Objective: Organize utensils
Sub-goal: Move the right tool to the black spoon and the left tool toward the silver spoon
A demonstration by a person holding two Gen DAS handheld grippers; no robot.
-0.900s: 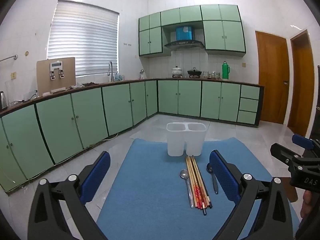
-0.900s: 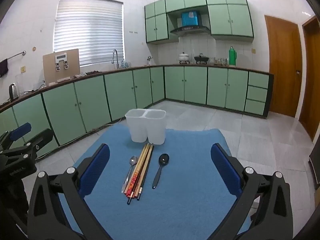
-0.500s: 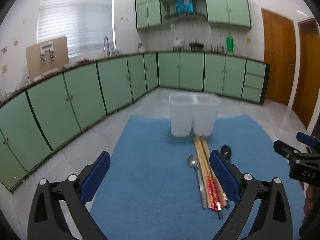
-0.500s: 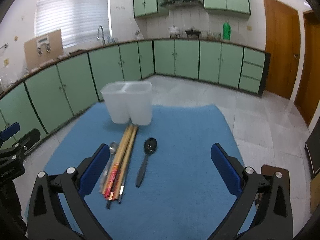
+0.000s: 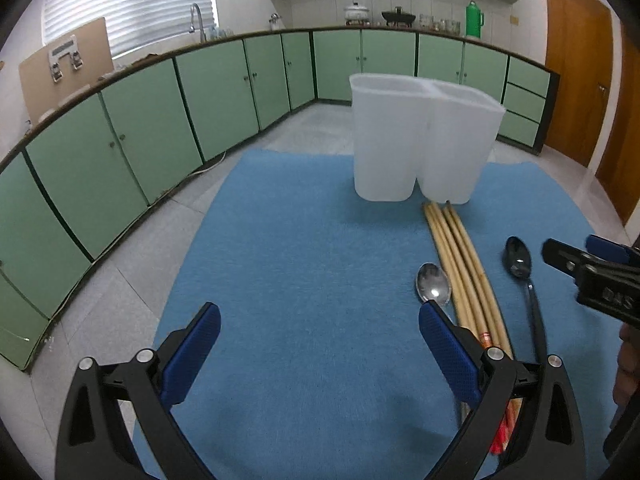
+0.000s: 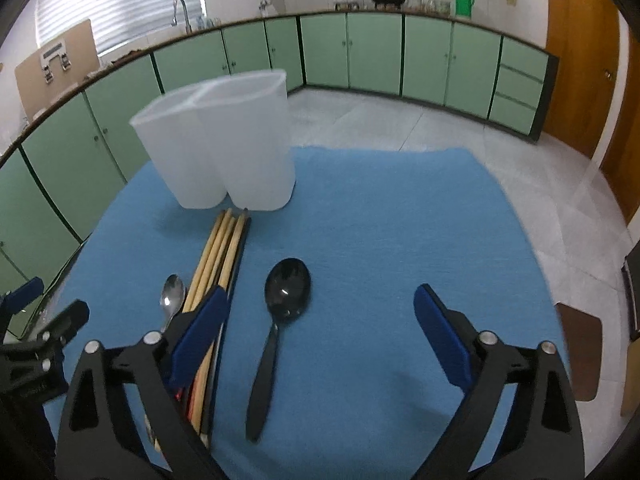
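Observation:
A white two-compartment utensil holder [image 5: 420, 140] [image 6: 224, 148] stands upright at the far side of a blue mat [image 5: 300, 280] [image 6: 380, 220]. In front of it lie a bundle of wooden chopsticks [image 5: 464, 268] [image 6: 218, 256], a silver spoon [image 5: 433, 289] [image 6: 172, 300] and a black spoon [image 5: 520, 268] [image 6: 280, 320]. My left gripper [image 5: 320, 360] is open and empty, low over the mat, left of the utensils. My right gripper [image 6: 320, 344] is open and empty; the black spoon lies between its fingers, below them. The right gripper also shows at the right edge of the left wrist view [image 5: 592, 272].
Green kitchen cabinets [image 5: 160, 112] run along the walls behind the mat. A tiled floor [image 6: 440, 128] lies beyond the mat's edges. Brown doors [image 5: 576, 60] are at the right. A brown chair seat [image 6: 580, 344] sits right of the mat.
Both grippers have moved forward and down toward the mat. The holder and utensils now look larger and closer. Both stay open.

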